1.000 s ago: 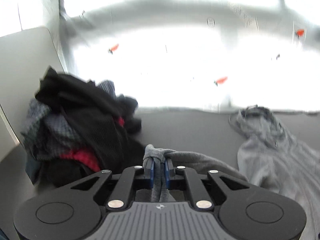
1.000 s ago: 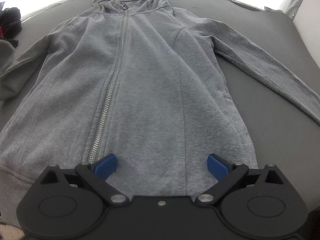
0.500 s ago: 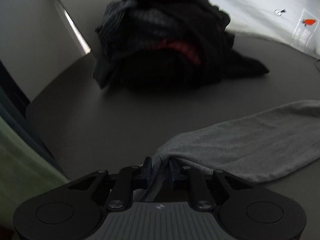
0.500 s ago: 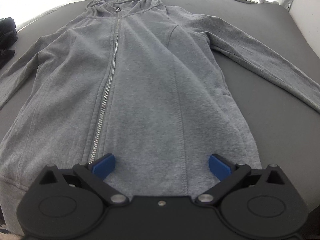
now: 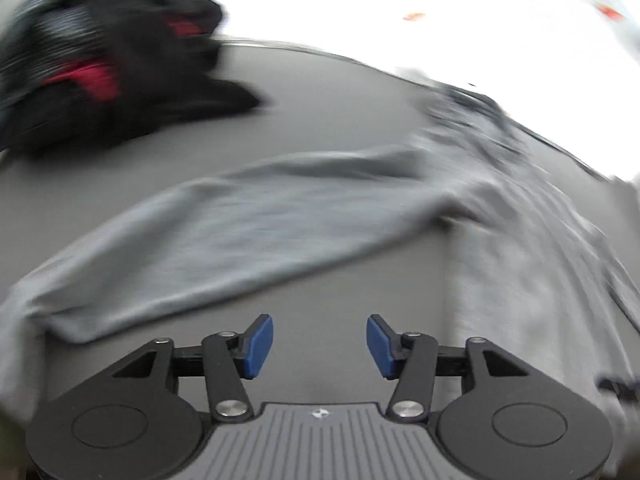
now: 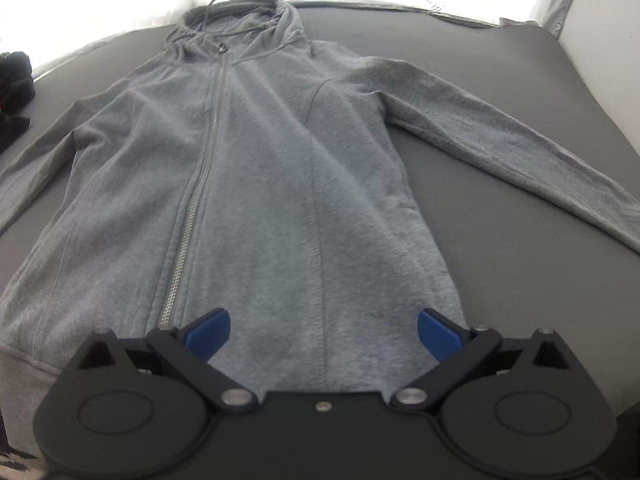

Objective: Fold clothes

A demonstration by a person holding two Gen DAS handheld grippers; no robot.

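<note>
A grey zip hoodie [image 6: 280, 168] lies flat and face up on the dark grey surface [image 6: 500, 280], hood at the far end, both sleeves spread out. My right gripper [image 6: 323, 332] is open and empty, hovering over the hem. In the left wrist view my left gripper [image 5: 320, 344] is open and empty over bare surface, just in front of the hoodie's outstretched left sleeve [image 5: 224, 232]; the body of the hoodie [image 5: 532, 240] runs along the right. That view is motion-blurred.
A pile of dark clothes with some red [image 5: 100, 68] sits at the far left of the surface; it also shows at the left edge of the right wrist view [image 6: 14, 92]. A bright white backdrop lies beyond the far edge.
My left gripper has opened and let go of the sleeve cuff, which now lies stretched flat on the surface. The right gripper stays open over the hem, shifted slightly.
</note>
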